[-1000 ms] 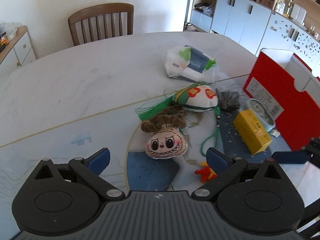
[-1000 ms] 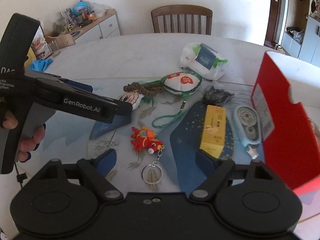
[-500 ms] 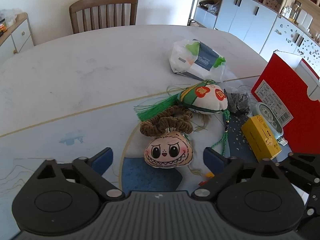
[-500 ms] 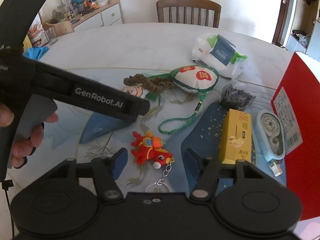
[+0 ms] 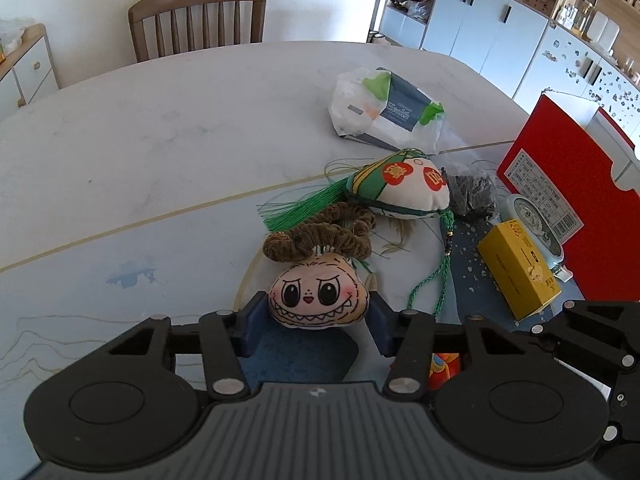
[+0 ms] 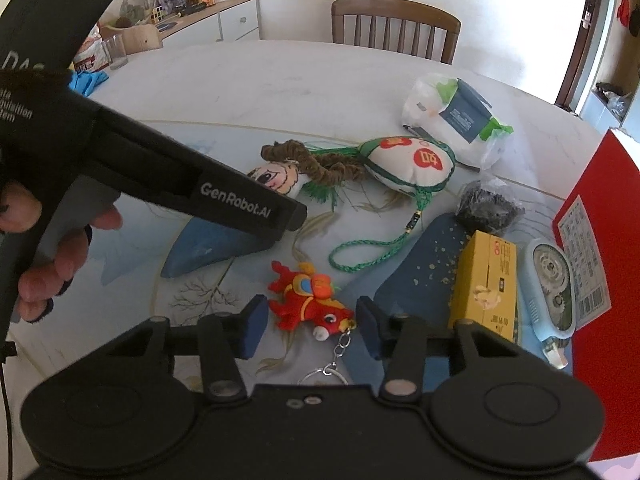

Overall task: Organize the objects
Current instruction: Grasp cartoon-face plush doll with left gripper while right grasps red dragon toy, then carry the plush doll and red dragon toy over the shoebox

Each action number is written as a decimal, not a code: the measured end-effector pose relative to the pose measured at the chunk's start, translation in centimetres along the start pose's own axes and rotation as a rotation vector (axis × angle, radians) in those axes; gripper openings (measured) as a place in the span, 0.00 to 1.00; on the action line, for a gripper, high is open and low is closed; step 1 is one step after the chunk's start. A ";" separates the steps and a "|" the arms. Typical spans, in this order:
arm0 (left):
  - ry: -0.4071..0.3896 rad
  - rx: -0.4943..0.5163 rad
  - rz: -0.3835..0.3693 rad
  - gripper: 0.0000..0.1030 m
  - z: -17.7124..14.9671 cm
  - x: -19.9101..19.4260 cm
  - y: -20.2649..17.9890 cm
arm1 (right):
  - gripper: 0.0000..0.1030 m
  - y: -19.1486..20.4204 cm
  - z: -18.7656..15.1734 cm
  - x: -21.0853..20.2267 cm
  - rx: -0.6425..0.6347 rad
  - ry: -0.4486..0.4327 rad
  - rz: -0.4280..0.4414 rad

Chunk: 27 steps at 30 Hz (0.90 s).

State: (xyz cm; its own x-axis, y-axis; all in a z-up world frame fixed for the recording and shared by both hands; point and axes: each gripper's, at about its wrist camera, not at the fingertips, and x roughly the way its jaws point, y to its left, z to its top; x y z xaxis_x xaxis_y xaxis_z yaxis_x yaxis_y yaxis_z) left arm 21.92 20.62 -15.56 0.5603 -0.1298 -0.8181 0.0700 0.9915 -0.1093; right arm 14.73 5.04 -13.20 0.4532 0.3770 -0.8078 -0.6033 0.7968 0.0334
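Closing both sets of jaws just now, one toy each. My left gripper (image 5: 316,322) has its jaws against the cheeks of the grinning plush head (image 5: 318,298), pinching it low so the brown yarn hair stays free. My right gripper (image 6: 310,330) straddles the red dragon keychain (image 6: 310,306); slim gaps show at both pads, so no grip yet, jaws partly spread. Both toys lie flat on the tabletop (image 5: 160,140). Farther out: green tasselled sachet (image 5: 400,188), yellow box (image 5: 518,272), and red carton (image 5: 568,216), probably the destination.
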 end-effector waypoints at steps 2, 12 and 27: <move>-0.004 0.005 0.003 0.49 -0.1 -0.1 0.0 | 0.45 0.0 -0.1 0.0 0.000 -0.001 -0.001; 0.035 -0.004 0.002 0.46 -1.3 -1.6 -0.1 | 0.44 -0.6 -0.6 -1.9 0.046 -0.014 0.037; 0.016 0.011 -0.075 0.46 -2.7 -6.7 -3.0 | 0.44 -3.4 -1.8 -8.4 0.151 -0.086 0.048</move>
State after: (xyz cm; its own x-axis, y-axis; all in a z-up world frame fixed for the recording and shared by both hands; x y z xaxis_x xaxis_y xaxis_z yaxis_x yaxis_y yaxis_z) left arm 15.77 18.46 -11.26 0.5398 -0.2035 -0.8168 0.1201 0.9790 -0.1646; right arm 11.84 -1.70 -7.59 0.4844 0.4499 -0.7503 -0.5230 0.8364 0.1639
